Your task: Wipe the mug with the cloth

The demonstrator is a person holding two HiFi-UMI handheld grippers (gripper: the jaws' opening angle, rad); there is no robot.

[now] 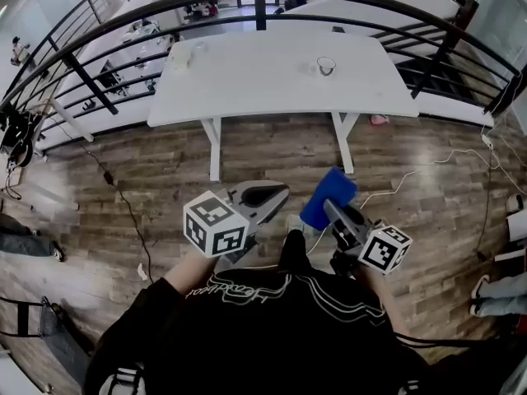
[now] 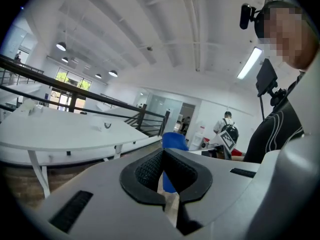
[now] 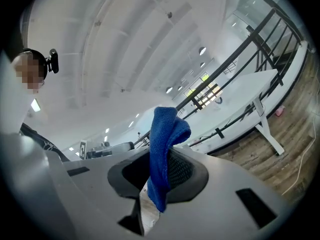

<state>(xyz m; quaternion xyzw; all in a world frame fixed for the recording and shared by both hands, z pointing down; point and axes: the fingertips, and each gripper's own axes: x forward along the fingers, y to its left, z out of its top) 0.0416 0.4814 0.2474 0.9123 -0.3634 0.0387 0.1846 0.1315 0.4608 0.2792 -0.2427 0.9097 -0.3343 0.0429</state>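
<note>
Across the wood-plank floor (image 1: 148, 171) from me, a white table (image 1: 247, 89) stands before a curved black railing (image 1: 165, 6), with a lower hall showing beyond. The mug (image 1: 326, 66) sits on the table's far right part, well apart from both my tools. My left gripper (image 1: 278, 191) has its jaws pressed together on nothing. My right gripper (image 1: 331, 209) pinches the blue cloth (image 1: 333, 189), which sticks out past the tips.

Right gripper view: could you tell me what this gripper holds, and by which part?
The right gripper pinches the blue cloth near one end; the rest stands up beyond the jaws.
</note>
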